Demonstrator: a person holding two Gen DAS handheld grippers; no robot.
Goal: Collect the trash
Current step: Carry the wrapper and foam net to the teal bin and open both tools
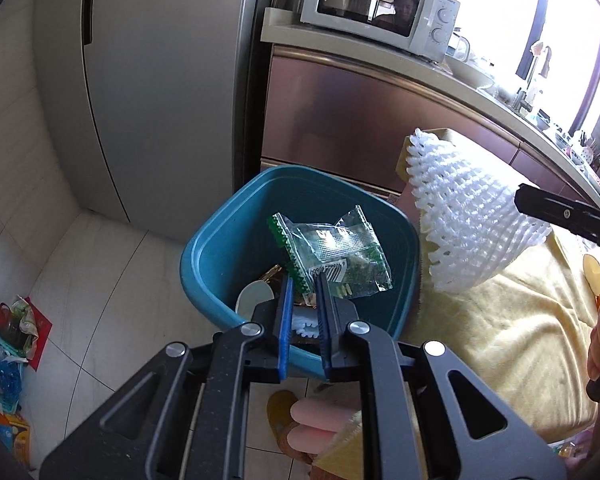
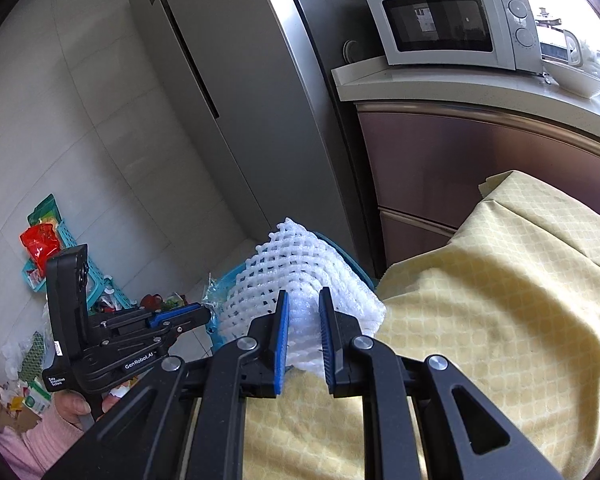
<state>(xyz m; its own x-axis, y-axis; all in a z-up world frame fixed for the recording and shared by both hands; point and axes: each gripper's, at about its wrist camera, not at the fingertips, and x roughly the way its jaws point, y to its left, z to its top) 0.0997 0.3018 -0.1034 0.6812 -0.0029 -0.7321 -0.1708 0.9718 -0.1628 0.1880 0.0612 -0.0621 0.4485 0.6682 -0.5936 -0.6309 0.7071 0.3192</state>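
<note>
My left gripper (image 1: 304,286) is shut on a clear plastic wrapper with green edges (image 1: 332,256), which hangs over the mouth of a blue bin (image 1: 204,248). Inside the bin lie a few scraps, partly hidden by my fingers. My right gripper (image 2: 304,300) is shut on a white foam fruit net (image 2: 296,268), held above the edge of a yellow tablecloth (image 2: 500,300) just right of the bin. In the left wrist view the foam net (image 1: 460,216) bulges beside the bin rim, with the right gripper (image 1: 540,206) behind it. The right wrist view shows the left gripper (image 2: 206,314) low on the left.
A tall grey fridge (image 1: 148,100) stands behind the bin. A microwave (image 2: 452,28) sits on the counter (image 2: 460,84) above brown cabinets. Teal baskets and loose packaging (image 2: 44,248) litter the floor at the left. A slippered foot (image 1: 288,412) is below the bin.
</note>
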